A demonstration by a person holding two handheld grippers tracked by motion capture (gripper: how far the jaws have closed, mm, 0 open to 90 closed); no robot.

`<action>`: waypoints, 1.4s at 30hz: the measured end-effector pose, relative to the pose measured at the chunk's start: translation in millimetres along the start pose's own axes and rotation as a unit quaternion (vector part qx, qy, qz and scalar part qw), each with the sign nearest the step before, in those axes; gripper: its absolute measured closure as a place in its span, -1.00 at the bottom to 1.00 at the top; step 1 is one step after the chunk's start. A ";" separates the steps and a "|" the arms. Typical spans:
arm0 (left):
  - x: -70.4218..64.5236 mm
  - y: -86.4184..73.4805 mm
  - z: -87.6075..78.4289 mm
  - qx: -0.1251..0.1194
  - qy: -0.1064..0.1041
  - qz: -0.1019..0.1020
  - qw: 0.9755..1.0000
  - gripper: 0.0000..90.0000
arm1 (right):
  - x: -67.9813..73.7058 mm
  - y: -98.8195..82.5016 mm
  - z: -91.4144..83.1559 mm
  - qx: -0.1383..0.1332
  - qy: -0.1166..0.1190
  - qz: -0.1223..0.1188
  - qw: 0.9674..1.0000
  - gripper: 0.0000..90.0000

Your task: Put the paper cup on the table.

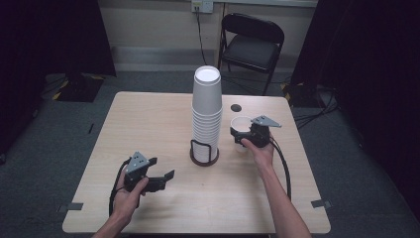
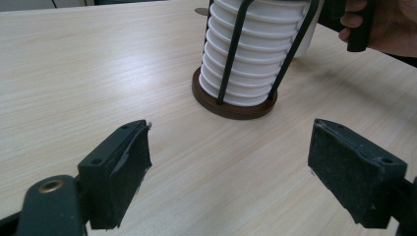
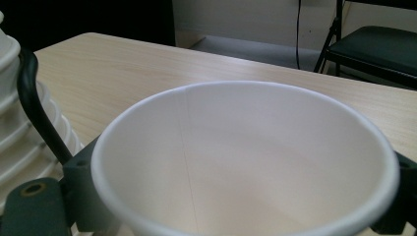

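Note:
A tall stack of white paper cups (image 1: 206,111) stands upside down in a black wire holder with a round brown base (image 1: 204,155) at the table's middle. My right gripper (image 1: 244,133) is shut on a single white paper cup (image 1: 240,125), held upright just right of the stack; its open mouth (image 3: 246,162) sits between the jaws. My left gripper (image 1: 161,179) is open at the front left, its pads (image 2: 129,172) wide apart over bare wood, pointing toward the stack (image 2: 251,54) and its base (image 2: 231,105).
The light wooden table (image 1: 148,124) has a small dark round hole (image 1: 236,107) behind the held cup. A black folding chair (image 1: 252,42) stands beyond the far edge. Cables trail on the grey floor at the right.

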State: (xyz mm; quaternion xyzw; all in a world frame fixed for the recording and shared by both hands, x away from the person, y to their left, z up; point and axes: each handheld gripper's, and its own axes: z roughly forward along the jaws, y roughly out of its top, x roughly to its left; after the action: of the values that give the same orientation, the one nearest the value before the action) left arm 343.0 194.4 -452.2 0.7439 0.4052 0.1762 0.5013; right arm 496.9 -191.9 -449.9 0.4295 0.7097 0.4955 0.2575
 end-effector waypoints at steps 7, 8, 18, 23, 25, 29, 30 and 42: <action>-0.4 0.1 0.0 0.003 0.001 0.004 1.000 -0.64 | -1.3 -6.2 1.9 0.006 -0.004 0.002 1.000 -0.78; 0.0 0.0 0.2 0.004 0.003 0.004 1.000 -0.64 | -1.5 -7.0 1.3 0.004 -0.003 0.004 1.000 -0.78; 0.9 -0.9 3.1 0.008 0.005 -0.001 1.000 -0.64 | -3.9 -12.7 -12.2 0.016 -0.009 0.013 1.000 -0.79; 0.3 -1.1 4.6 0.011 0.005 -0.001 1.000 -0.64 | -0.5 -17.8 -15.1 0.015 -0.012 0.006 1.000 -0.80; 1.2 -1.4 4.8 0.010 0.007 -0.002 1.000 -0.64 | -0.3 -20.5 -15.4 0.023 -0.008 0.007 1.000 -0.78; 2.0 -1.3 4.7 0.010 0.008 -0.003 1.000 -0.64 | -1.1 -20.4 -15.2 0.033 -0.012 0.000 0.999 -0.77; 2.1 -1.4 4.8 0.010 0.008 -0.003 1.000 -0.64 | -0.9 -20.8 -15.0 0.033 -0.013 0.001 0.999 -0.76; 2.4 -1.6 6.3 0.016 0.008 -0.001 1.000 -0.63 | -1.6 -34.3 -12.1 0.081 -0.019 0.005 0.997 -0.70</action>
State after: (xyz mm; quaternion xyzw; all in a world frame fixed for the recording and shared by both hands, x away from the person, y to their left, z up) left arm 348.0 192.7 -456.7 0.7498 0.4128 0.1748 0.4866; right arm 476.0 -203.9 -477.1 0.4617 0.7403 0.4297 0.2327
